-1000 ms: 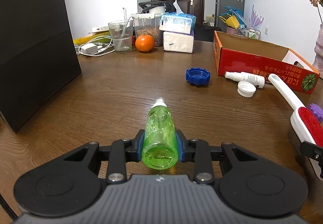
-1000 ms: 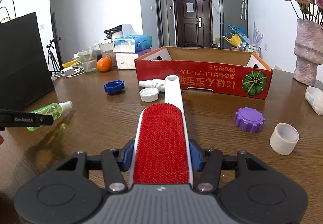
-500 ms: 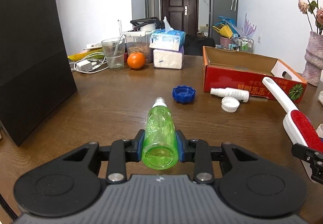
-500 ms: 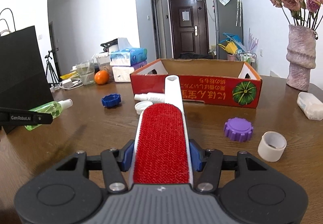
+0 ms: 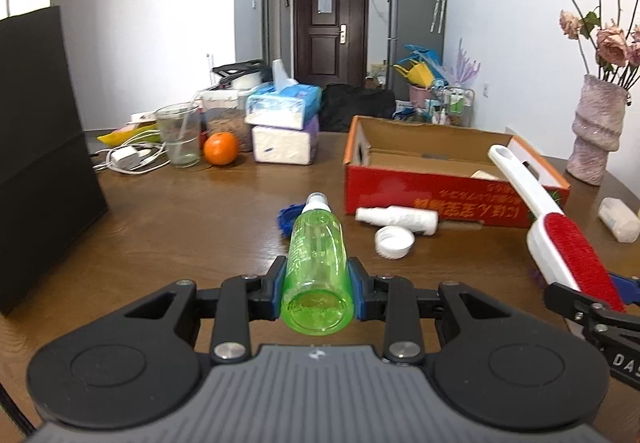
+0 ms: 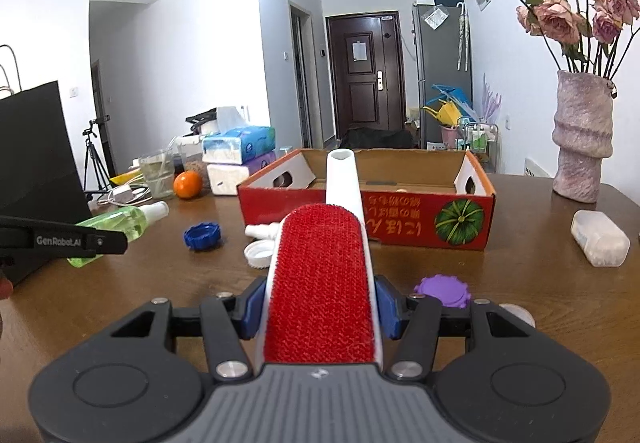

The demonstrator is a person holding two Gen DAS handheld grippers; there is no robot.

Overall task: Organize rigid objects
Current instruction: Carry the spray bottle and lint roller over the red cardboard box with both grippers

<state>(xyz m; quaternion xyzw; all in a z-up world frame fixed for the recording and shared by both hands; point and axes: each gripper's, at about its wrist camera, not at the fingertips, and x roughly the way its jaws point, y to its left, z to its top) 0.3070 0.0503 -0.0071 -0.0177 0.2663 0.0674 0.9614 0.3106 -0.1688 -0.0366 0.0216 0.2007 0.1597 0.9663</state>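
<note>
While the left gripper [image 5: 318, 289] clamps a green spray bottle [image 5: 318, 263], the right gripper [image 6: 320, 317] grips a lint brush [image 6: 320, 283]. Both point toward the red box [image 6: 400, 219].

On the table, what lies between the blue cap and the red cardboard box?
In the right wrist view, a white spray bottle lying on its side and a white cap sit between the blue cap and the red cardboard box.
</note>
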